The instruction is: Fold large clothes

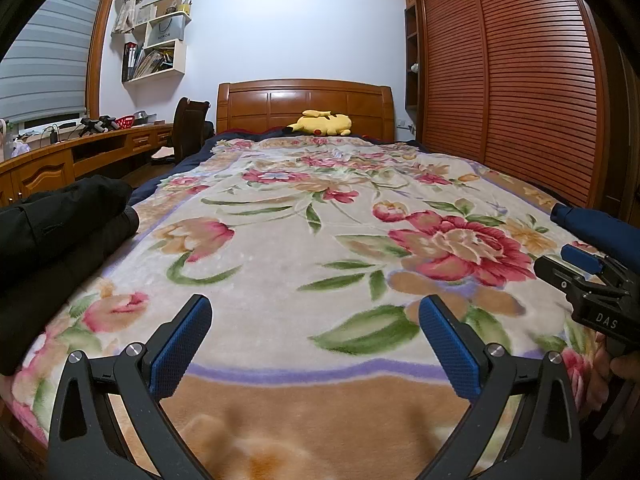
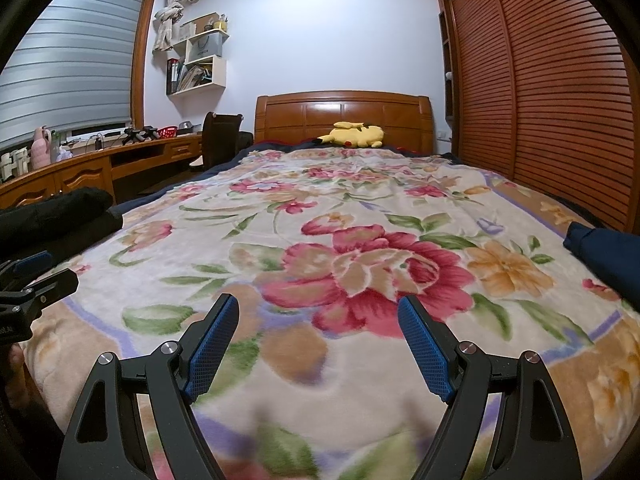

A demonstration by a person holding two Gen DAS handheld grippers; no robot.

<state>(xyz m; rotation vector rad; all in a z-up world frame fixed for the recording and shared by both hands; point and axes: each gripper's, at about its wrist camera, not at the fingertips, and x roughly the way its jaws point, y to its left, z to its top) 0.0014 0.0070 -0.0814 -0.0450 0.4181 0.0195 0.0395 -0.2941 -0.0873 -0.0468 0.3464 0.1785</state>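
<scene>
Both tongs, left [image 1: 316, 344] & right [image 2: 319, 346], hung wide open, empty, over floral fleece blanket [image 1: 320, 208]; folded black garment [image 1: 60, 216] at blanket's left edge, folded navy garment [image 2: 608, 256] at right edge.

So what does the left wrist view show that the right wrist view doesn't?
Only the left wrist view: the right gripper at its right edge, marked DAS.
Only the right wrist view: the left gripper at its left edge, and a pink bottle on the desk.
Both: floral blanket, black garment left, navy garment right, yellow plush toy; both grippers open, holding nothing.
</scene>
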